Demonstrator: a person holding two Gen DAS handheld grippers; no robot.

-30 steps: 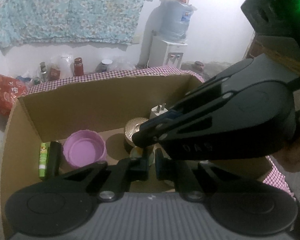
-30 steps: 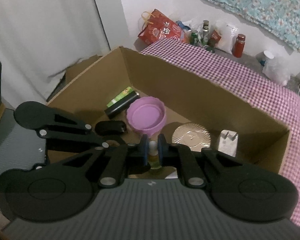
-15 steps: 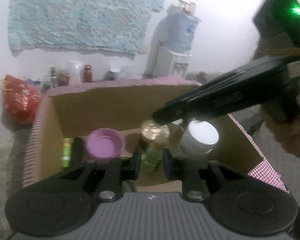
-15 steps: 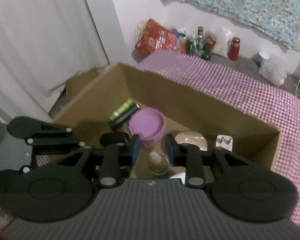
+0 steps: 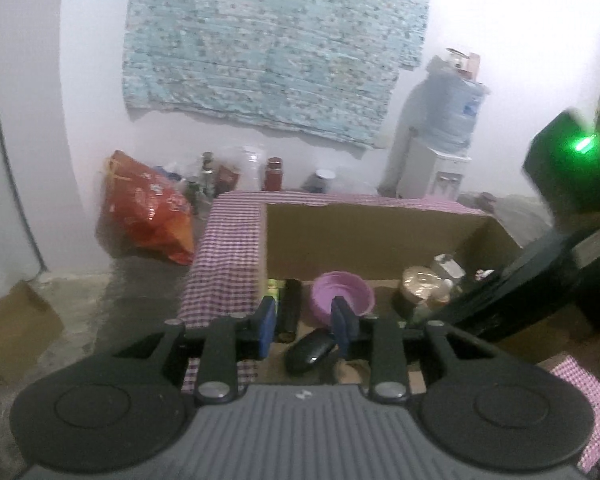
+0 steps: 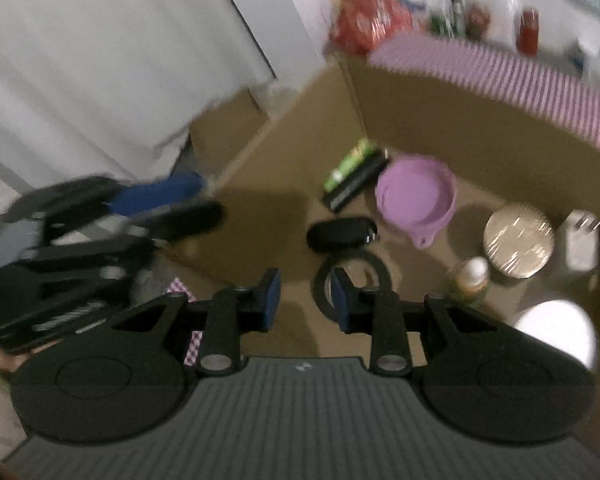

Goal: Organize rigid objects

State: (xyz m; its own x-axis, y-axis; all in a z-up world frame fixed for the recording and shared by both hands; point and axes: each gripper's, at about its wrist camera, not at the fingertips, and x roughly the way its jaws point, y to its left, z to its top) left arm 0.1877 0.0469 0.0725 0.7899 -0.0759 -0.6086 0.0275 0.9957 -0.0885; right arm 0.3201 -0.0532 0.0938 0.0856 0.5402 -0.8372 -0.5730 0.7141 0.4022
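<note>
1. Left gripper (image 5: 303,327): jaws opening, nothing between them.
2. Right gripper (image 6: 307,295): parted, empty.
3. Done: purple bowl (image 6: 417,197), gold tin (image 6: 518,241), small bottle (image 6: 471,276), black case (image 6: 341,233) inside cardboard box (image 5: 364,236).
4. Left: can't tell; no loose items visible outside.

White wall (image 5: 80,80), evenly lit, slightly washed out at right. Pale blue floral cloth (image 5: 276,40) hangs on it. Right of the cloth, a water dispenser (image 5: 436,168) with blue bottle (image 5: 456,112) on top, small items on the bottle. Below the cloth along the wall base: red printed bag (image 5: 148,208), bottles, red jar (image 5: 274,168), clear plastic bags. Grey concrete floor (image 5: 80,300); small brown cardboard piece (image 5: 16,328) lies at its left. Thin dark cable (image 5: 8,152) runs down the wall left of the bag. Purple-white checked cloth (image 5: 228,256) just right of the bag. Right wrist view, blurred: white curtain (image 6: 100,60) left of the bag.
</note>
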